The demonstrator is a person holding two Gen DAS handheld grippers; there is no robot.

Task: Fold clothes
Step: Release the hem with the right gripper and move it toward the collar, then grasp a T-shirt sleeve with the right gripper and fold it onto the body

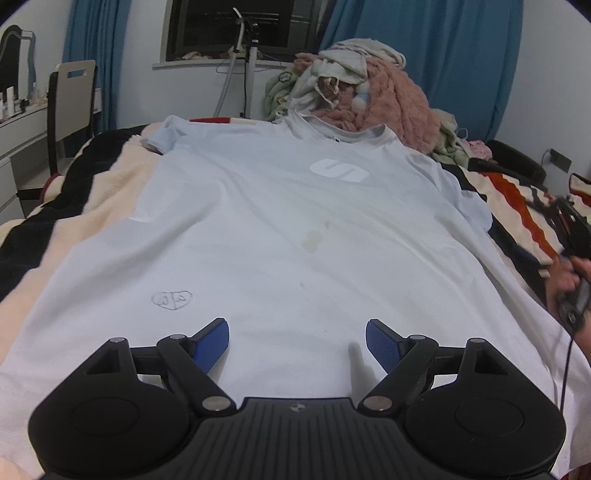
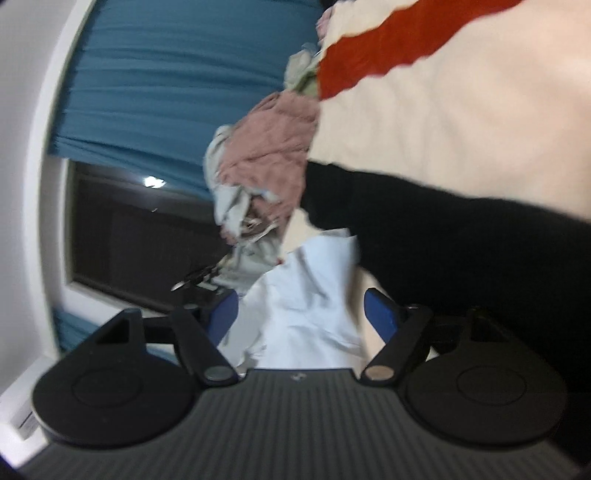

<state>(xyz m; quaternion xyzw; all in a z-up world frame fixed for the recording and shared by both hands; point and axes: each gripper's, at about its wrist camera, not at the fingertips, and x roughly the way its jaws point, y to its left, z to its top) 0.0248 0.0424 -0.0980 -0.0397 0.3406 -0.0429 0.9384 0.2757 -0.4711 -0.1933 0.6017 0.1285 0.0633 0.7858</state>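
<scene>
Striped bedding (image 1: 517,206) carried the flat t-shirt (image 1: 258,229); your left gripper (image 1: 297,341) and right gripper (image 2: 301,314) gaped, so you needed hem corners.

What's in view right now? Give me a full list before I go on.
T-shirt: one, pale blue-white with a white logo, spread flat on the bed.
Blanket: one, cream, black and red stripes, under the shirt.
Clothes pile: one heap, pink, grey and green, beyond the collar.
Curtains: blue, both sides of the dark window.
Chair: one, pale back, far left by a white desk.
Left gripper: open, above the hem.
Right gripper: open, pale fabric between its fingers, rolled sideways, blurred.
</scene>
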